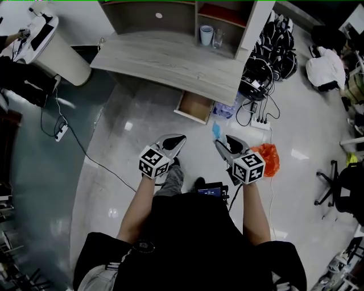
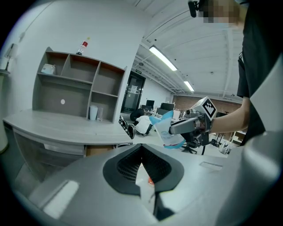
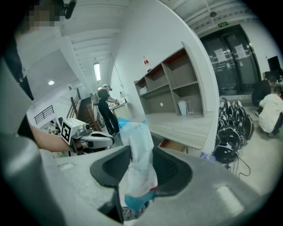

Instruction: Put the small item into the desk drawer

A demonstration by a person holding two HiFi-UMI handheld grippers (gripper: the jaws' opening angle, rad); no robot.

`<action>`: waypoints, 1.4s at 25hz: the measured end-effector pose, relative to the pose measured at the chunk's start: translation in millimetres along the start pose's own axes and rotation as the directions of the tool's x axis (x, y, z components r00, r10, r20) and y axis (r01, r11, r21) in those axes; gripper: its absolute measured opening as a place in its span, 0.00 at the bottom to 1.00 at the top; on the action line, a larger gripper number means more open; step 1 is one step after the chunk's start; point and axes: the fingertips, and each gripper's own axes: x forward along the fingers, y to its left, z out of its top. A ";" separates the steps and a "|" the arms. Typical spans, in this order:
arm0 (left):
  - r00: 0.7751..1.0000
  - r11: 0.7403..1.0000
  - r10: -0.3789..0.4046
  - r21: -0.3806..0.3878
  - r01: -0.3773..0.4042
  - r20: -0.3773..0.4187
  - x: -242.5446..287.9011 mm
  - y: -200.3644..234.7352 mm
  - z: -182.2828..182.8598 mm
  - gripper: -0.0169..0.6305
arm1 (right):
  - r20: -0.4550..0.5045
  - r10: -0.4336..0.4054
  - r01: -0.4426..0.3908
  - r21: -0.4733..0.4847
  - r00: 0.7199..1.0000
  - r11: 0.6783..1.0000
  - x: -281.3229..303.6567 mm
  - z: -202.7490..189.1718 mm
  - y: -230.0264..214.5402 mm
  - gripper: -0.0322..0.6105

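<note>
Seen from above, a person stands on a glossy pale floor (image 1: 131, 142) with both forearms stretched forward, a gripper in each hand. The left gripper (image 1: 181, 138) has its jaws drawn together with nothing between them; only a thin slit of floor shows between the dark pads. The right gripper (image 1: 218, 142) is clamped on the small item, a soft blue and white packet (image 1: 215, 131). The packet stands up out of the closed jaws, and its lower end hangs below them. The two grippers are level with each other and near one another, and both tips point toward the desk.

Just right of the right gripper, an orange bag (image 1: 268, 158) lies crumpled on the floor. A white power strip (image 1: 259, 120) with black cables lies a little beyond it.

Farther on, the desk drawer (image 1: 195, 107) is pulled open beneath the front edge of the grey wooden desk (image 1: 170, 57), toward the desk's right end. Its brown inside shows. The packet is in the air in front of the drawer, apart from it.

At the desk's back edge stands a shelf unit (image 1: 159, 17). Its lower right compartment holds a white cup (image 1: 206, 35) with a clear glass (image 1: 218, 38) just beside it. Past the desk's right end, black bags (image 1: 273, 51) are piled on the floor.
</note>
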 end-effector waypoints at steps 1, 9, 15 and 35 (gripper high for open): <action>1.000 1.000 -0.005 0.002 0.005 -0.001 1.0 6.8 2.9 0.03 | 0.001 -0.005 0.005 0.002 1.000 1.000 5.0 4.2 -0.7 0.31; 0.999 0.999 -0.047 0.023 0.047 0.002 12.0 68.1 29.0 0.03 | 0.014 -0.041 0.040 0.004 0.999 0.999 54.5 37.7 -9.2 0.31; 0.995 0.994 -0.096 0.044 0.097 -0.003 21.1 109.6 47.2 0.03 | 0.026 -0.076 0.076 0.002 0.997 0.997 89.2 62.2 -14.2 0.31; 0.995 0.995 -0.096 0.035 0.096 0.004 50.3 137.3 69.8 0.03 | 0.008 -0.069 0.069 -0.005 0.998 0.998 113.2 86.8 -39.8 0.31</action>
